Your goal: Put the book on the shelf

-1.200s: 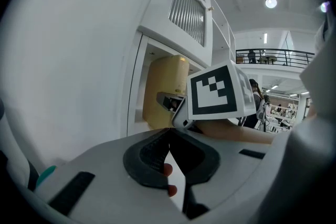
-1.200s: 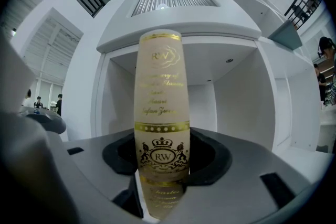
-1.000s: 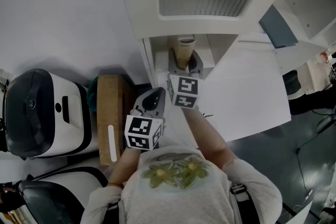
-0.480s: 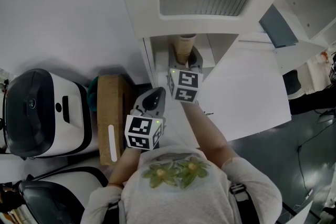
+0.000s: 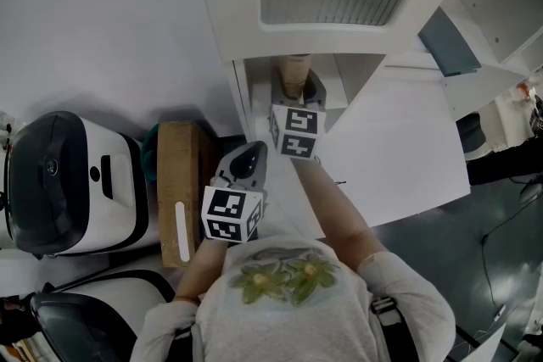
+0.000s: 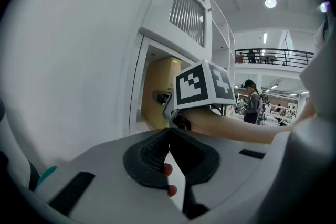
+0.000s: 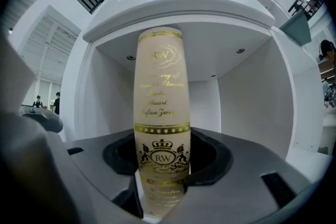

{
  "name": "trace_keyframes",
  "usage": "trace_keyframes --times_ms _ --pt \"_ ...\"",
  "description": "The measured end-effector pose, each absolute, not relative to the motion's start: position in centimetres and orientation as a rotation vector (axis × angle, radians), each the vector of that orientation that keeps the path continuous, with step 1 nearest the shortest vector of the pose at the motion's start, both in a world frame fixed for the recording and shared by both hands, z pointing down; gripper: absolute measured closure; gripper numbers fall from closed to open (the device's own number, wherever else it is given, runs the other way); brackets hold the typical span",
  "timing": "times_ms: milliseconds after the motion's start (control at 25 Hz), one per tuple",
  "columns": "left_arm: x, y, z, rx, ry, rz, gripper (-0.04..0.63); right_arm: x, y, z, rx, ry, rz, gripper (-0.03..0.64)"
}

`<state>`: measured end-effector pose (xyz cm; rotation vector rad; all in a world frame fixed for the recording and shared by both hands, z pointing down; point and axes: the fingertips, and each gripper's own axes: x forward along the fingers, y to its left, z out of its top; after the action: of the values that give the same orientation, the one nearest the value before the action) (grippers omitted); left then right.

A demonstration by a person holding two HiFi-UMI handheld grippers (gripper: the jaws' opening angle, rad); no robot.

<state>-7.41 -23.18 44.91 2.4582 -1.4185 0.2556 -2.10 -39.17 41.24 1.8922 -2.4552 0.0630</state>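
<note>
1. Left gripper (image 6: 169,136): jaws pressed together, nothing between them; it hangs outside the shelf (image 7: 247,102), just beside a wooden box (image 5: 176,182).
2. Right gripper (image 5: 310,91): clamped on the cream book (image 7: 160,113), spine upright.
3. Book is inside the shelf's open compartment, toward its left edge.

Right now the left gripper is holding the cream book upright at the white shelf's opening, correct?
Not the left: the right gripper holds the cream book upright at the white shelf opening, as the right gripper view shows. The left gripper is shut on nothing.
</note>
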Motion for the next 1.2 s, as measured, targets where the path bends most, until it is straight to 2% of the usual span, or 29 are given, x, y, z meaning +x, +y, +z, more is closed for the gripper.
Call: trace_keyframes --times_ms 600,1000,1120,1200 --pt "-8.5 -22.7 44.5 2.443 -1.458 0.249 0.568 -1.2 -35.5 40.0 1.803 -2.515 0.022 0.379" --pt "-8.0 -21.0 44.0 2.445 -1.464 0.229 0.568 0.5 -29.0 40.7 1.724 -2.641 0.168 0.38" --pt "-7.5 -20.3 43.8 2.452 -1.454 0.229 0.568 0.6 -27.2 40.8 1.682 -2.68 0.183 0.39" --pt "-7.1 -19.8 43.7 2.456 -1.442 0.225 0.568 0.8 -26.0 40.9 1.661 -2.694 0.205 0.426"
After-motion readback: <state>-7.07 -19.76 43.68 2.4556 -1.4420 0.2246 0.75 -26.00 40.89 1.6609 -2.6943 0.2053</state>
